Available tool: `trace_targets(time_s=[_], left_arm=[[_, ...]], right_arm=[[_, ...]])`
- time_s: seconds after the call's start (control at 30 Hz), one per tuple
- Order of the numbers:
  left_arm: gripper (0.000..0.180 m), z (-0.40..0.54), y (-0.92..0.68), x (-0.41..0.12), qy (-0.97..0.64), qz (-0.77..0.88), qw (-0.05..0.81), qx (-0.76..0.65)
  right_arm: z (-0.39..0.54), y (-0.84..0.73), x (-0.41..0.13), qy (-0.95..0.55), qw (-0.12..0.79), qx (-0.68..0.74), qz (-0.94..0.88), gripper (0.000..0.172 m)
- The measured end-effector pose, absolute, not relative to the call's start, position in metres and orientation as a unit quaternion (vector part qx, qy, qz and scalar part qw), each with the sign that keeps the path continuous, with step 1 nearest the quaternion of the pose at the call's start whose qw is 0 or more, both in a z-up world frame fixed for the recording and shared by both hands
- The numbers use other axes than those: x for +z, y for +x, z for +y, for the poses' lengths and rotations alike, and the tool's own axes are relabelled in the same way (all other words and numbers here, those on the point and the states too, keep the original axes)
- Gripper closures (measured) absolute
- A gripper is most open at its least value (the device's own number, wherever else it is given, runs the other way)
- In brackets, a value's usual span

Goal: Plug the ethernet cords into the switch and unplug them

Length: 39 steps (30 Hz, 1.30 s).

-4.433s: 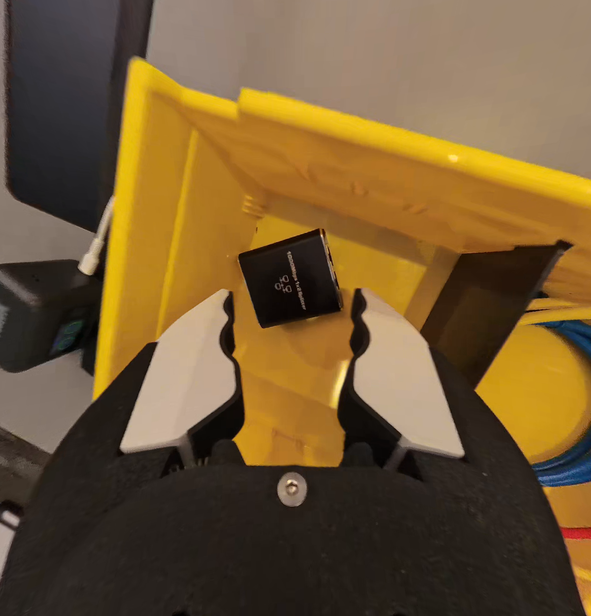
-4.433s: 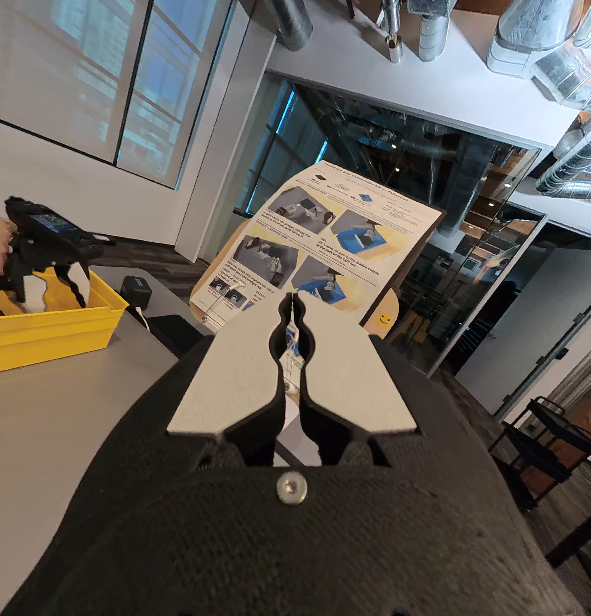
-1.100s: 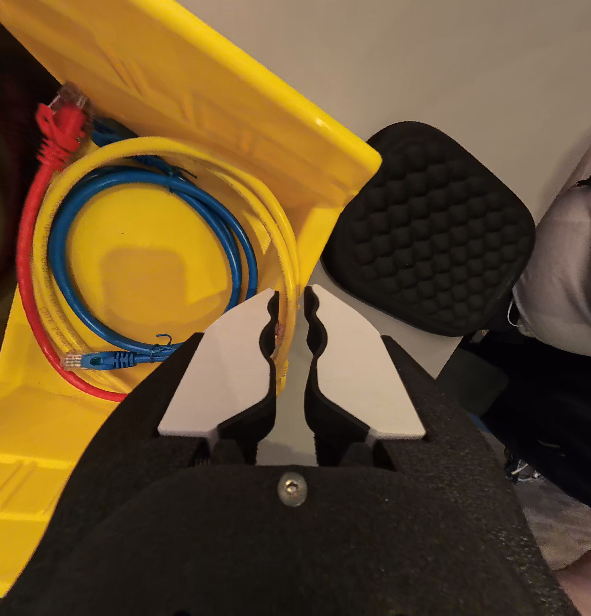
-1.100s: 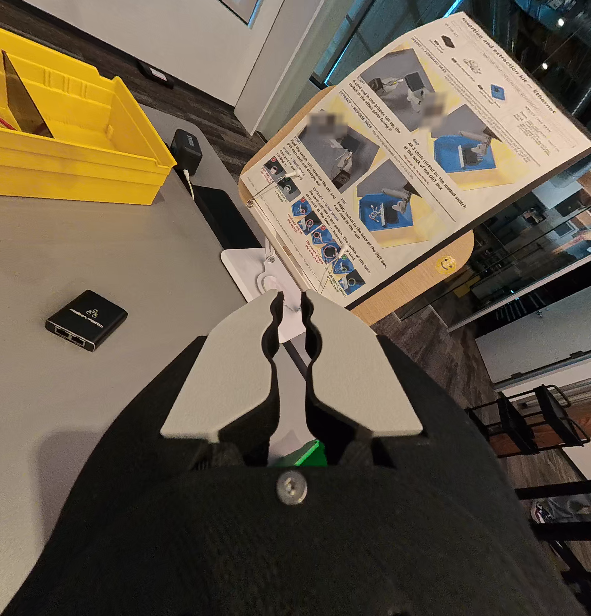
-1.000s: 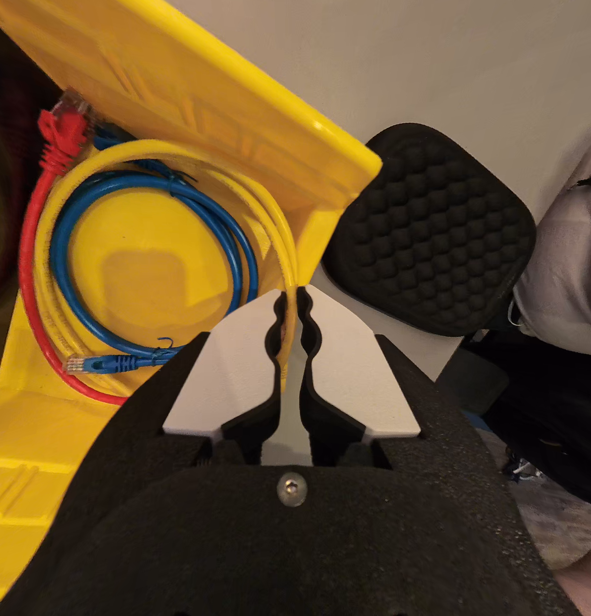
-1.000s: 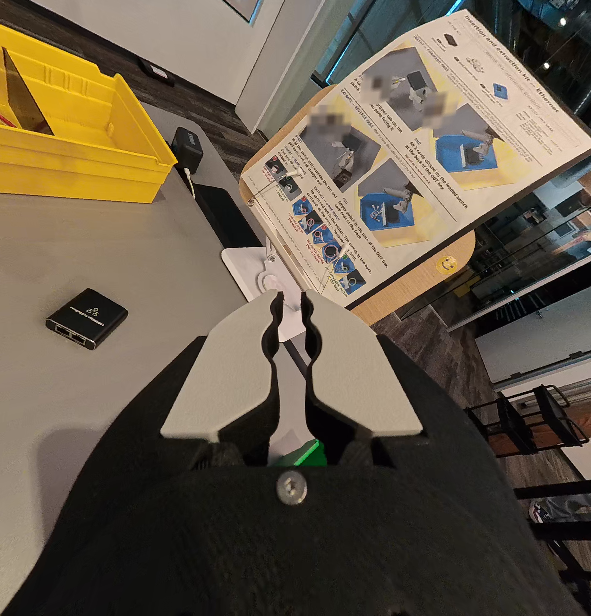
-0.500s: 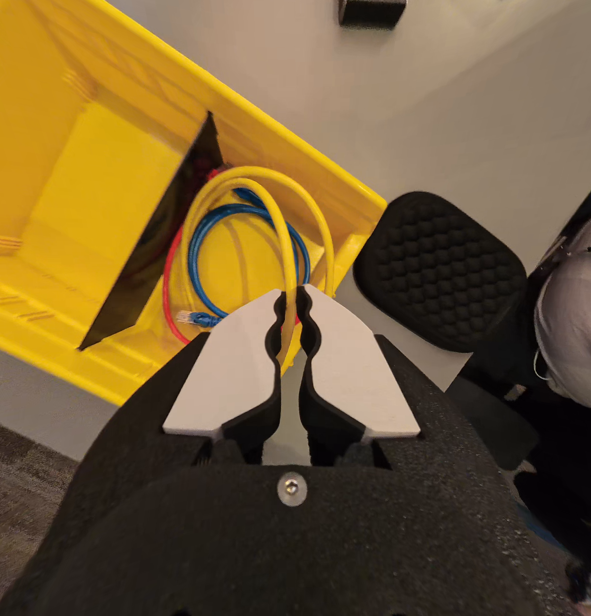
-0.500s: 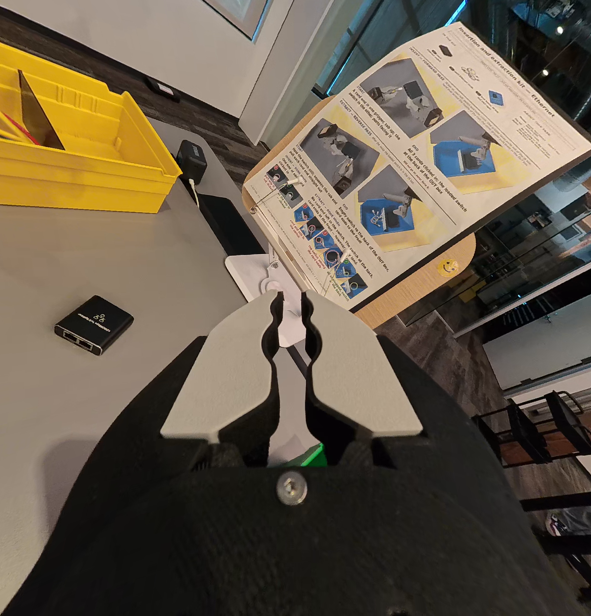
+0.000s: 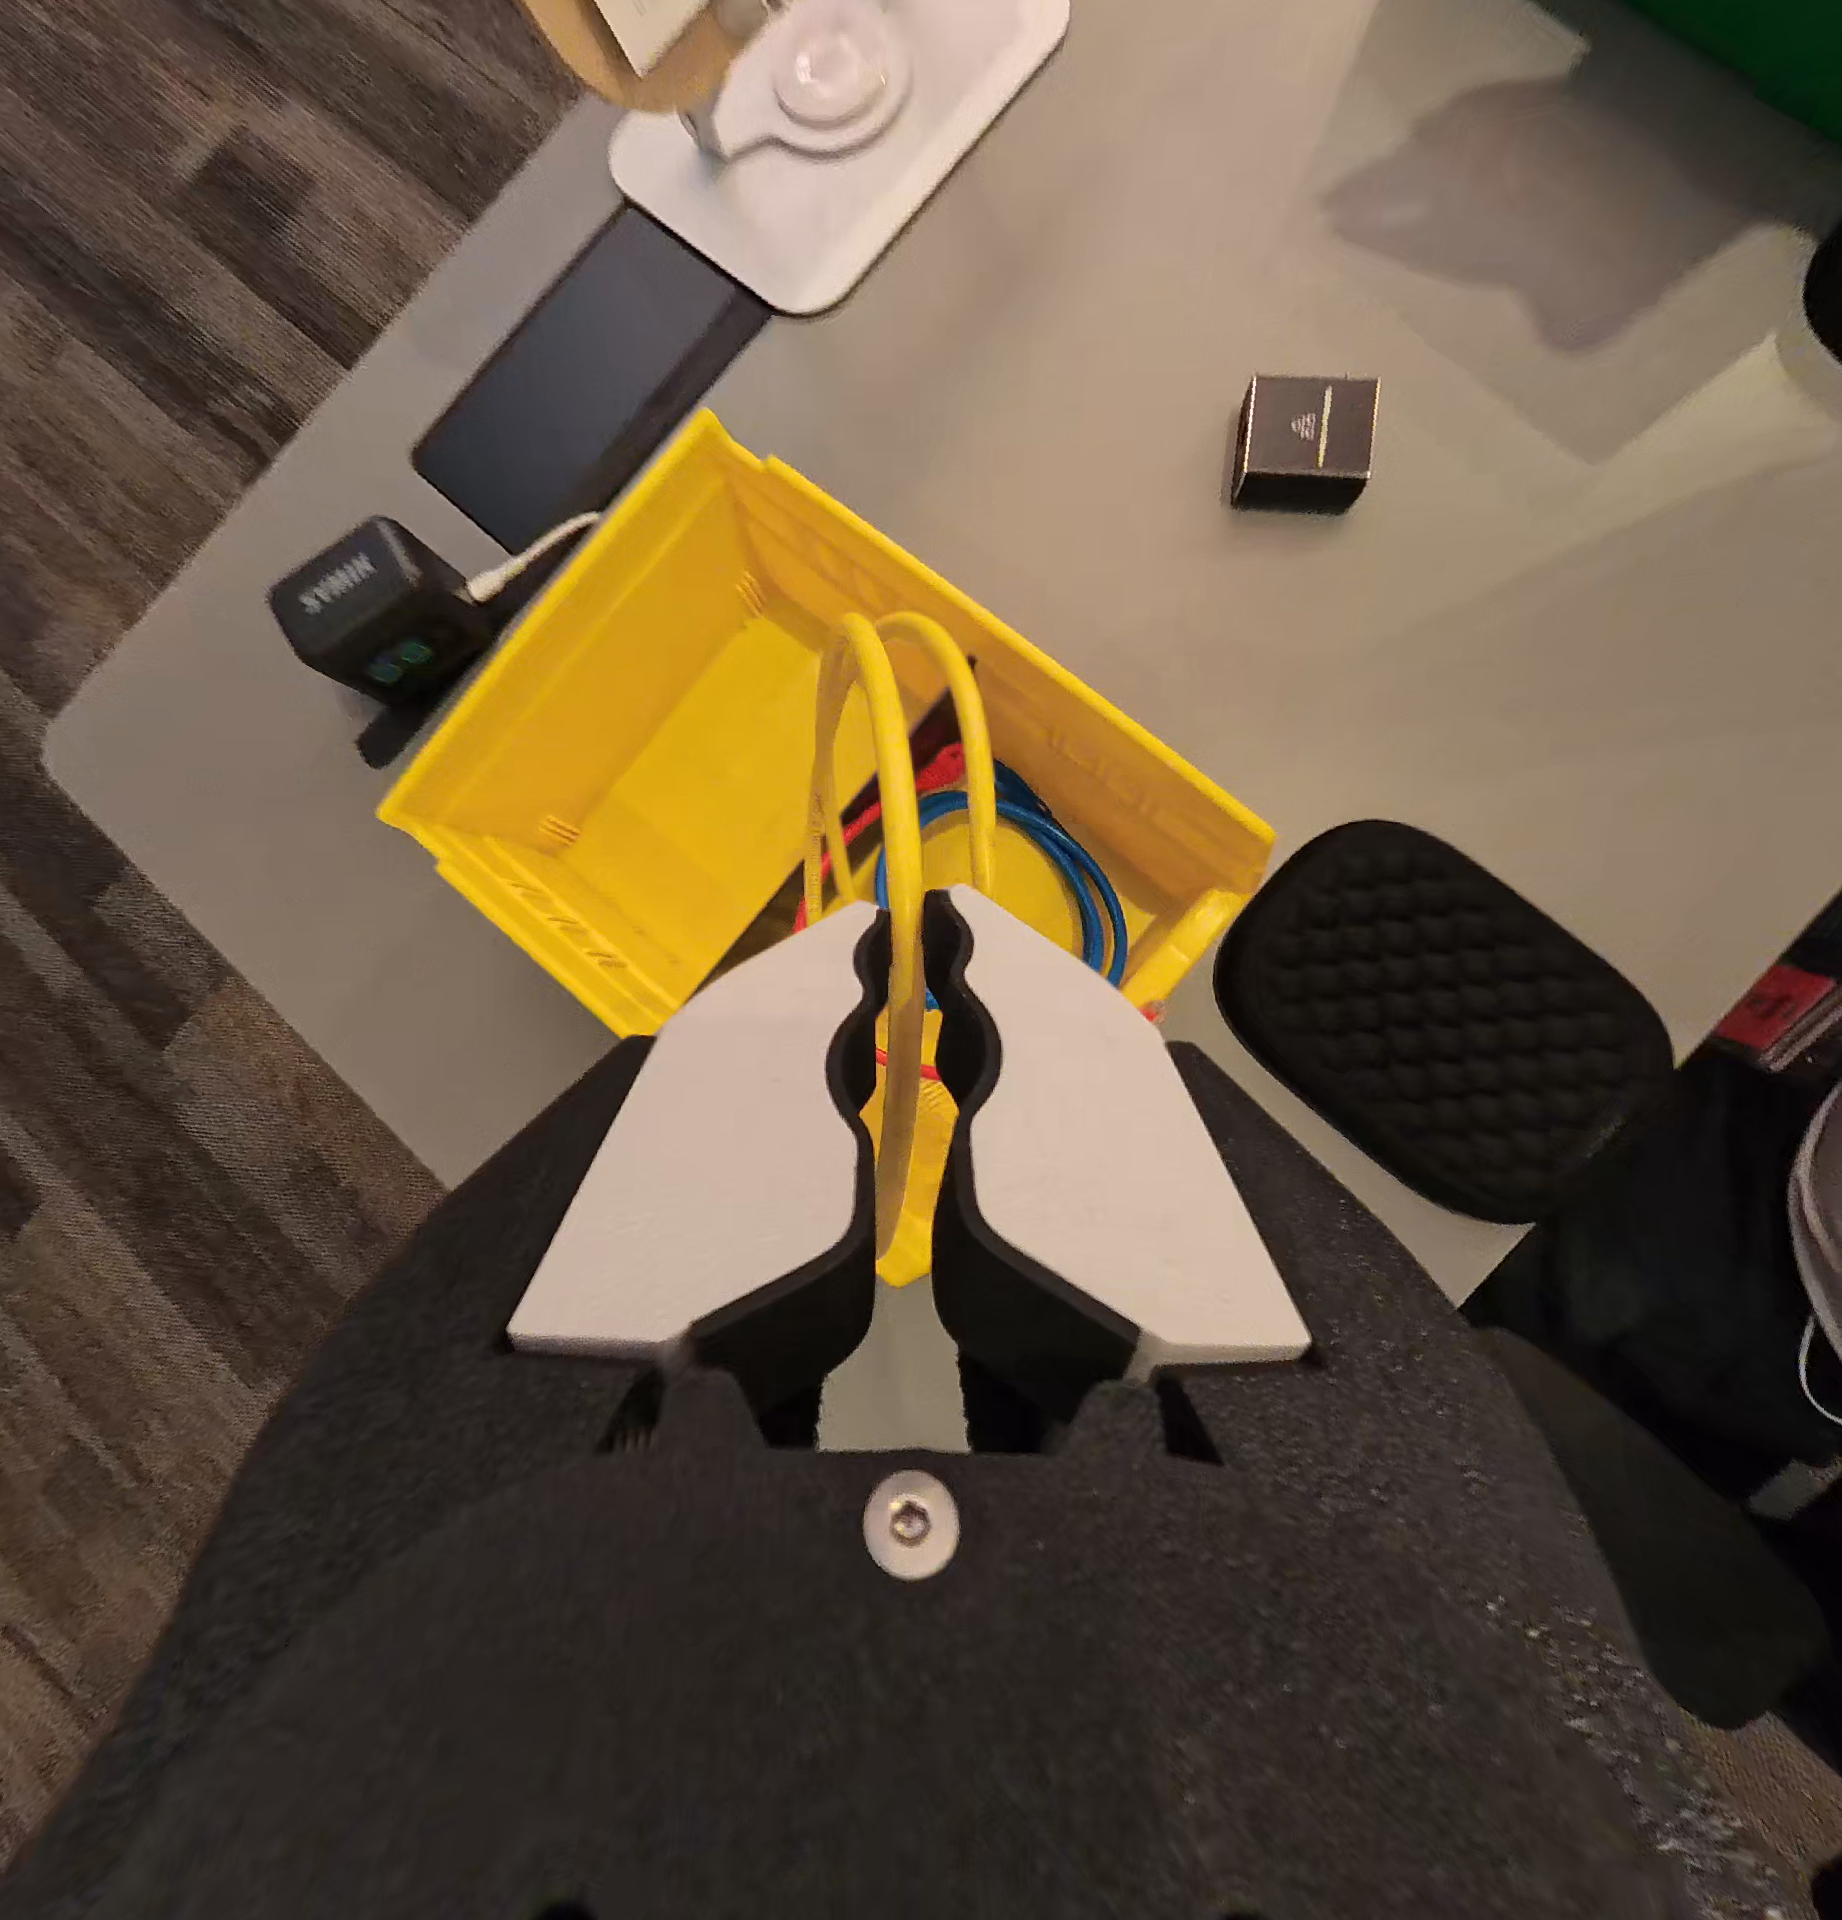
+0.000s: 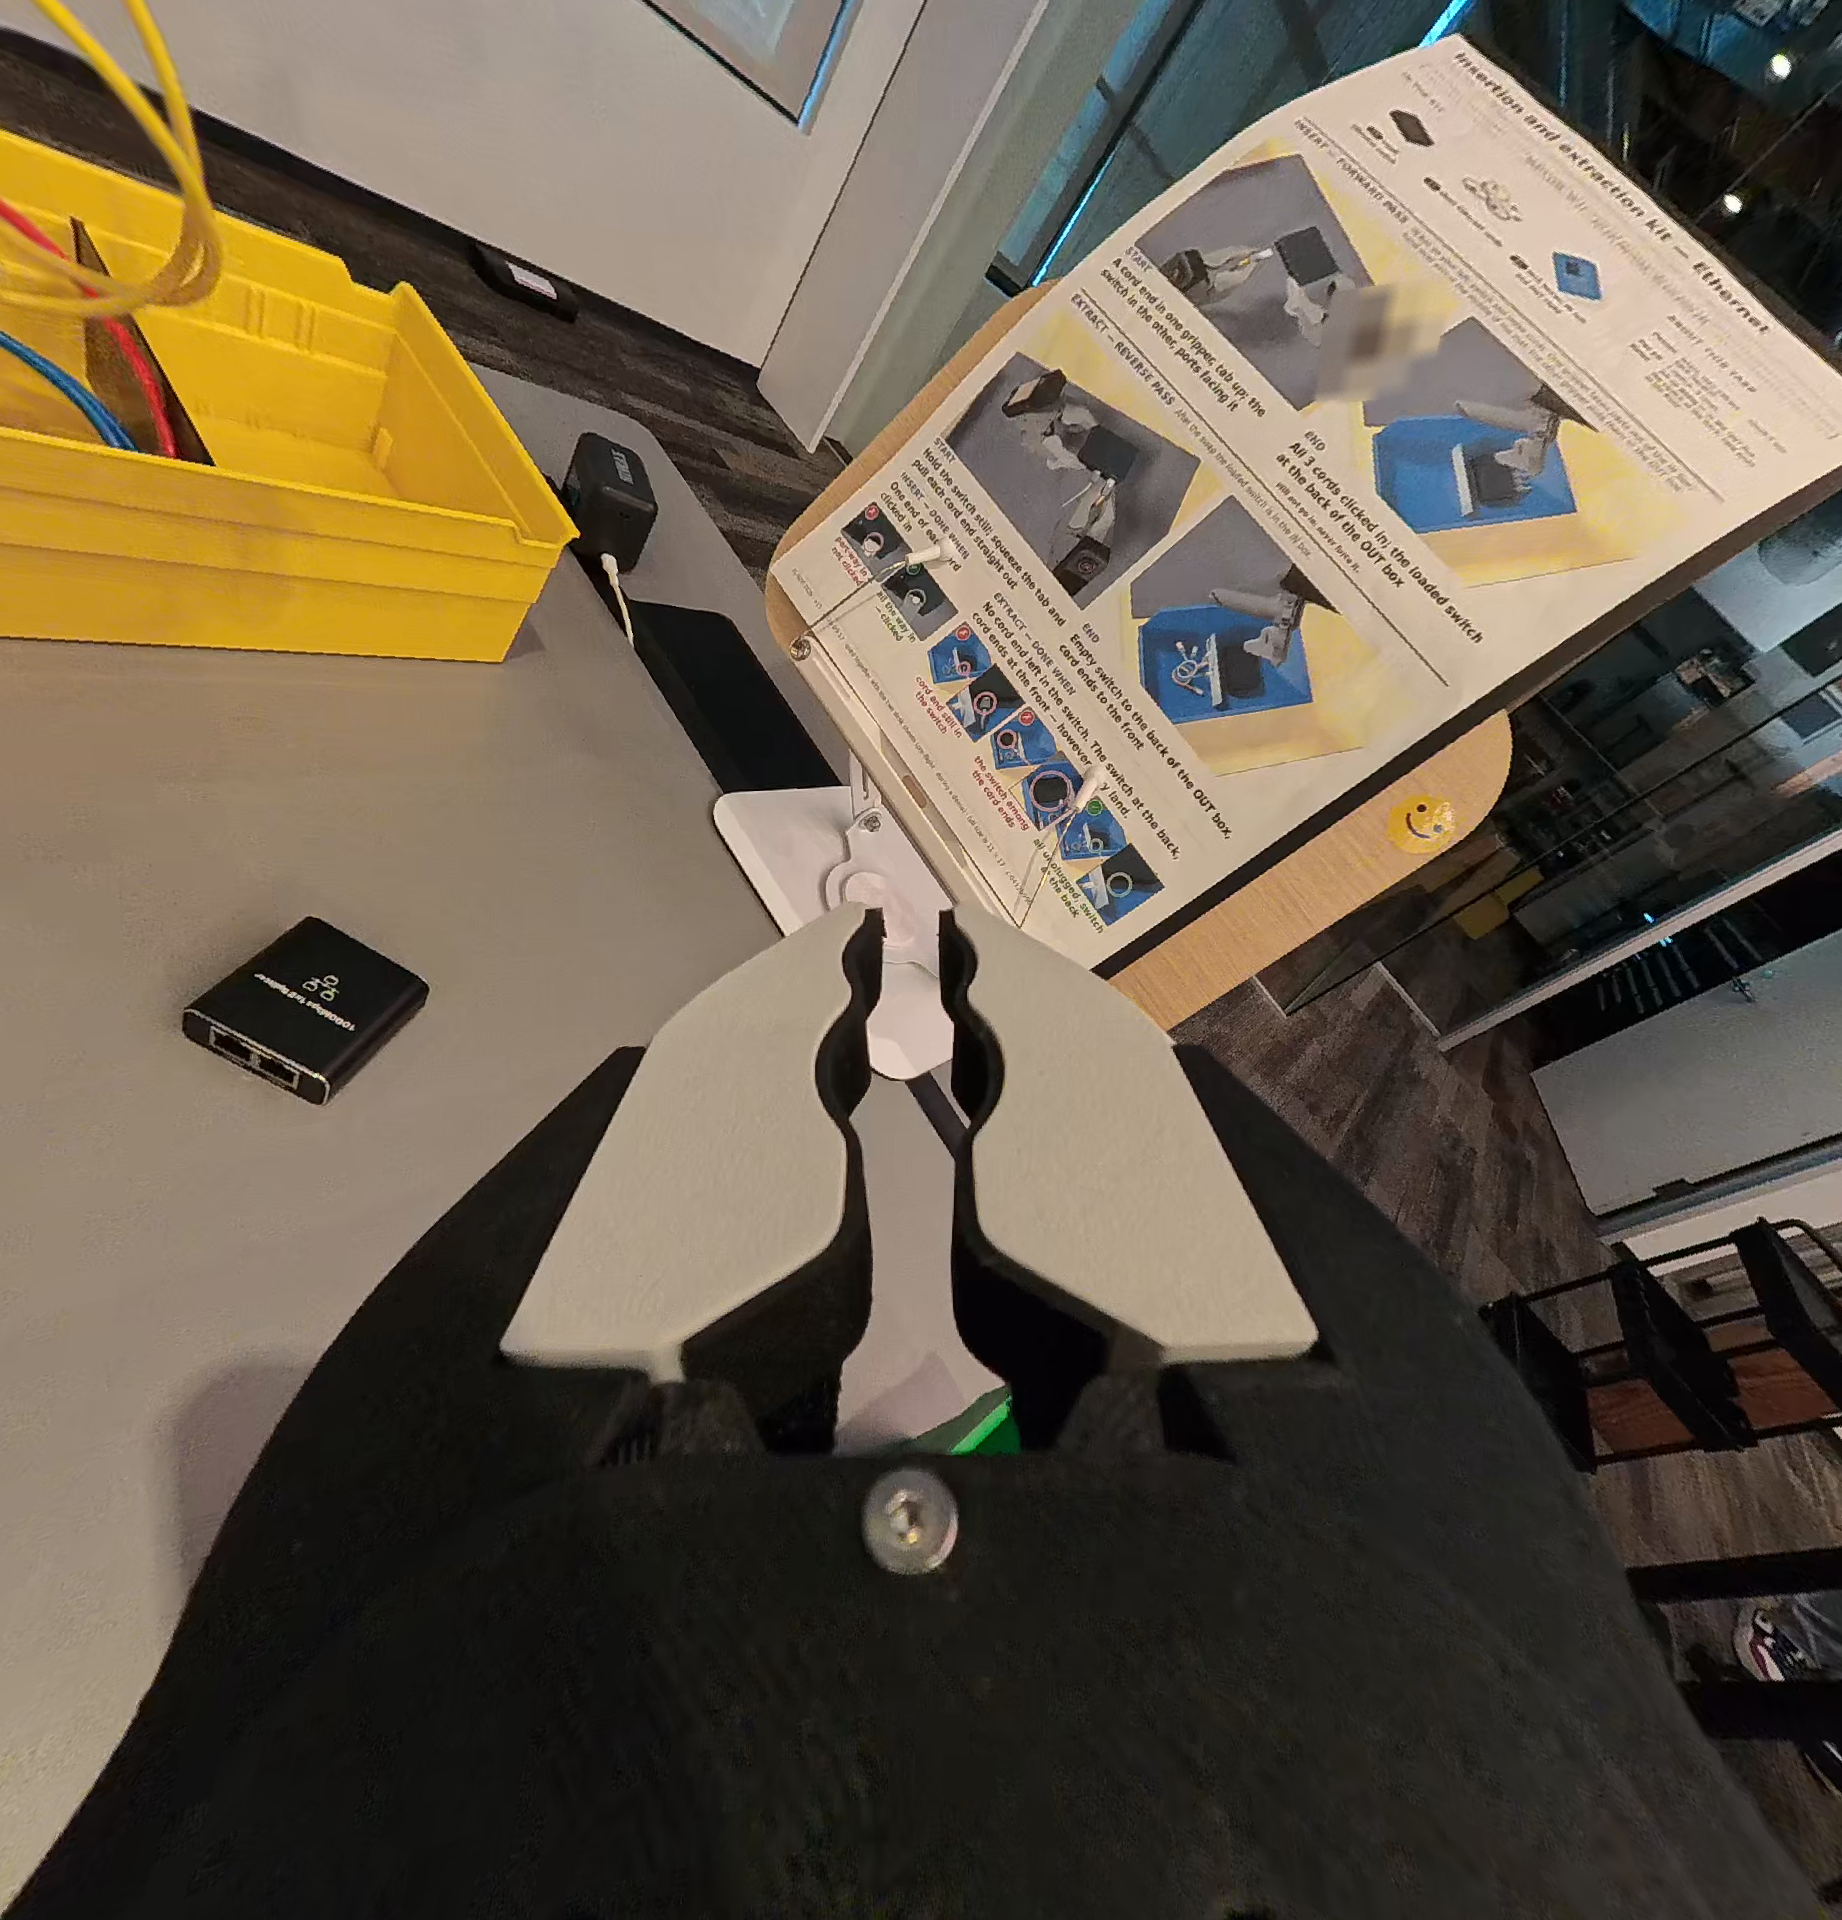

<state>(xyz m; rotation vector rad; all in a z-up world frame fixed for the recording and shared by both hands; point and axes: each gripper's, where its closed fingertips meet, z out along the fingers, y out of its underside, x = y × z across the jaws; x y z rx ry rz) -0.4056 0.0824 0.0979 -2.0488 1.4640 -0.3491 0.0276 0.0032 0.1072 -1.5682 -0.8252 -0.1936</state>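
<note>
The left gripper [image 9: 901,920] is clamped on the yellow ethernet cord [image 9: 889,790], which runs lengthwise up the narrow slot between its fingers [image 9: 751,1101] and out at 12 o'clock, looping above the yellow bin [image 9: 543,727]. The pads look pressed on the strand at the tips, though motion blur leaves the contact a little soft. Below the loop, the blue cord [image 9: 1088,883] and the red cord [image 9: 875,800] lie coiled in the bin's nearer compartment, at about 1 o'clock from the fingertips.

The switch [image 9: 1303,443], a small black box, sits on the grey table [image 9: 1156,260], well apart from the left gripper at about 1 o'clock.

The right gripper [image 10: 904,925] stands at a narrow gap with nothing between its fingers. From it the switch [image 10: 309,1006] lies at 9 o'clock, ports facing the camera, and the bin [image 10: 273,540] with the lifted yellow cord [image 10: 184,177] is at 10 o'clock.
</note>
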Motion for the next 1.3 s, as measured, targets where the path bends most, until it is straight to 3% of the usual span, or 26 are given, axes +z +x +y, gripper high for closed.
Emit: trace_targets(time_s=[0.2, 0.33, 0.8, 0.9, 1.03, 1.17, 1.3], left_arm=[[0.175, 0.084, -0.407, 0.129, -0.764, 0.547, 0.324, -0.108], [0.175, 0.079, -0.407, 0.122, -0.767, 0.553, 0.309, -0.1], [0.174, 0.056, -0.388, -0.004, -0.789, 0.556, 0.214, -0.147], [0.15, 0.051, -0.382, -0.016, -0.785, 0.563, 0.194, -0.167], [0.154, 0.087, -0.399, -0.026, -0.825, 0.517, 0.195, -0.118], [0.15, 0.104, -0.419, -0.066, -0.856, 0.498, 0.135, -0.032], [0.152, 0.098, -0.424, -0.08, -0.793, 0.592, 0.142, 0.032]], right_arm=[[0.004, 0.025, 0.106, -0.684, 0.628, -0.081, -0.363, 0.16], [0.005, 0.021, 0.105, -0.684, 0.625, -0.08, -0.367, 0.16], [0.01, 0.014, 0.097, -0.69, 0.611, -0.08, -0.379, 0.16], [0.011, 0.013, 0.093, -0.694, 0.605, -0.083, -0.382, 0.16], [0.014, 0.011, 0.09, -0.697, 0.6, -0.086, -0.384, 0.16], [0.018, 0.011, 0.084, -0.703, 0.59, -0.093, -0.387, 0.159], [0.021, 0.01, 0.079, -0.708, 0.582, -0.096, -0.389, 0.159]])
